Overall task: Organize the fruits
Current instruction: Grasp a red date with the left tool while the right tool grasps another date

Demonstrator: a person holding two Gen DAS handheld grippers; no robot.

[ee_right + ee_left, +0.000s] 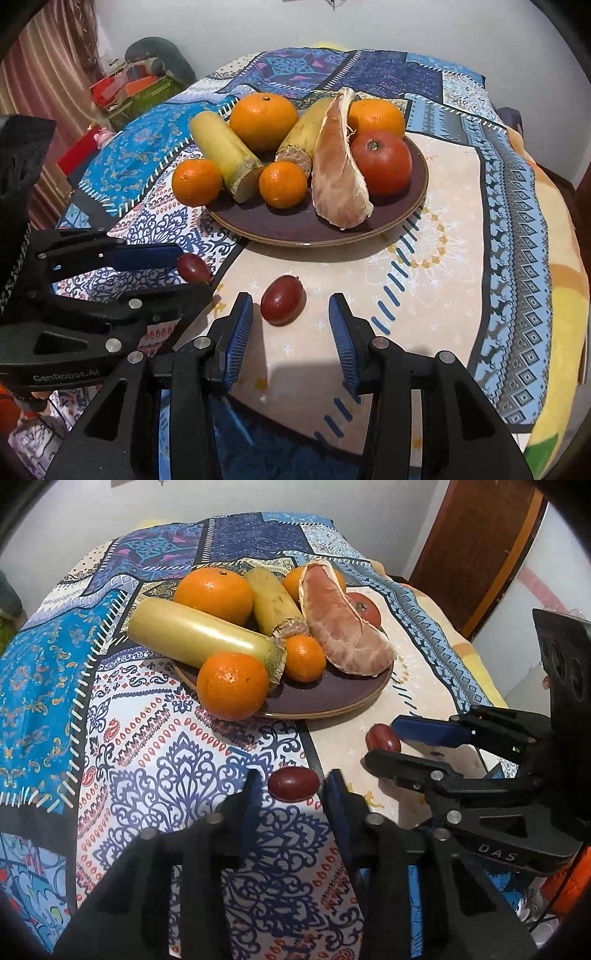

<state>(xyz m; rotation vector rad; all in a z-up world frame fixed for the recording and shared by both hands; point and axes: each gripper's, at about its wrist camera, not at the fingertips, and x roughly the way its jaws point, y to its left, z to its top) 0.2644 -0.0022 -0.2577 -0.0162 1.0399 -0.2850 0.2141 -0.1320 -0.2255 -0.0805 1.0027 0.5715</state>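
A dark purple plate on the patterned cloth holds several oranges, two yellow sugarcane pieces, a peeled pomelo segment and a tomato. Two red grapes lie on the cloth in front of it. My left gripper is open around one grape. My right gripper is open around the other grape.
The cloth-covered table drops off at its near and side edges. A brown door stands at the back right. Boxes and clutter sit beside a curtain at the back left.
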